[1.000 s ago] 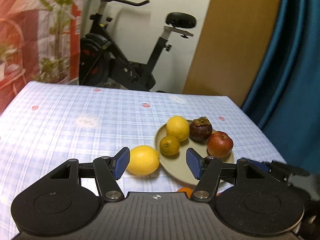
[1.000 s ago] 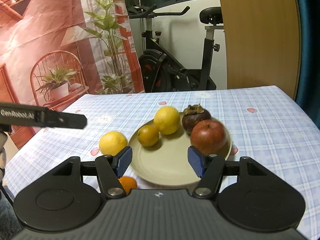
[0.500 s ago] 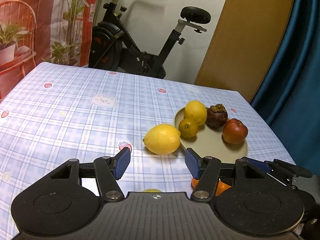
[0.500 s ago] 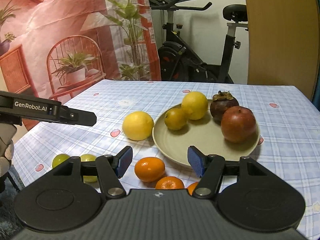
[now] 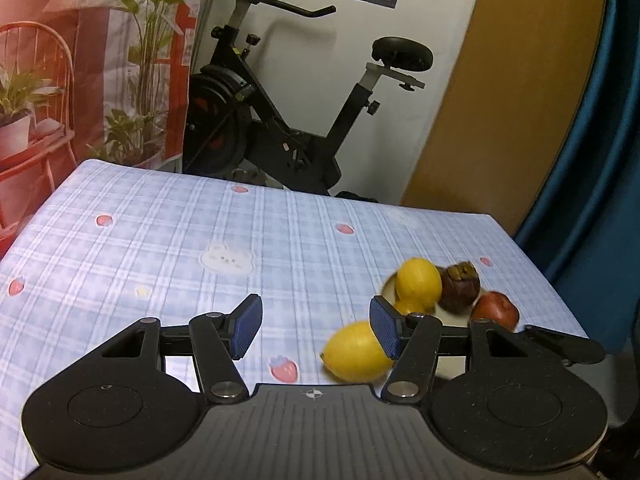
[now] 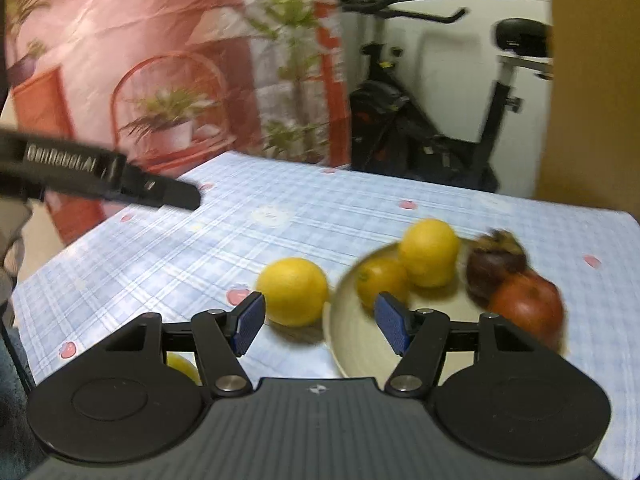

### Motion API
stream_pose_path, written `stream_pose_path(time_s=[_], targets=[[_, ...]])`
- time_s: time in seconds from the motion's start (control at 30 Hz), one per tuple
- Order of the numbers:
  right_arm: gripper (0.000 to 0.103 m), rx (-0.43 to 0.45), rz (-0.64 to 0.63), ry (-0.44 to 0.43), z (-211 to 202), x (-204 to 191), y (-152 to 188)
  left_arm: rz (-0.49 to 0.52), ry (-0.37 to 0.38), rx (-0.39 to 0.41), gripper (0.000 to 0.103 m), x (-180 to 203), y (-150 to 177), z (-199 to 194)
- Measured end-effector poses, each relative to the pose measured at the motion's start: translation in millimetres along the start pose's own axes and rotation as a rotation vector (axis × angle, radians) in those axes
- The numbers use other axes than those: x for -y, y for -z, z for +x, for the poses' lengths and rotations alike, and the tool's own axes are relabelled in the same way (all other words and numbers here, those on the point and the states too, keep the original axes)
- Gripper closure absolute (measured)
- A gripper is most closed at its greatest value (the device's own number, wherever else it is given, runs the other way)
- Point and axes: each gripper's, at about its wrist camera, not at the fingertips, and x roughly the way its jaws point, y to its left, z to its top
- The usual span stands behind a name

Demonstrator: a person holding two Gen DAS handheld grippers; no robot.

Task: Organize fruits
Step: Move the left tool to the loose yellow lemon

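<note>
Yellow lemon (image 6: 294,291) sits on the cloth just left of the plate (image 6: 352,344), touching or nearly touching its rim, so it's probably your next pick since another lemon, a small orange, a mangosteen (image 6: 496,264) and an apple (image 6: 528,312) already sit on the plate. Your right gripper (image 6: 320,322) and left gripper (image 5: 316,332) both hang half-open with nothing between the pads. Versus a second ago both views have swung left, so the plate sits further right in frame, and the oranges in front of the plate are now hidden.
</note>
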Motion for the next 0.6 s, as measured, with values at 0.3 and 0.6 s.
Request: stream_pose_path(time_s=[0.3,0.6], targets=[[0.039,-0.064,-0.107,-0.013,59,-21,-16,-0.009,0.016,-0.057,0.041,-17,-6,23],[0.041,-0.081,-0.081,-0.049,50,-21,-1,0.006,0.109,-0.13,0.043,-12,4,46]])
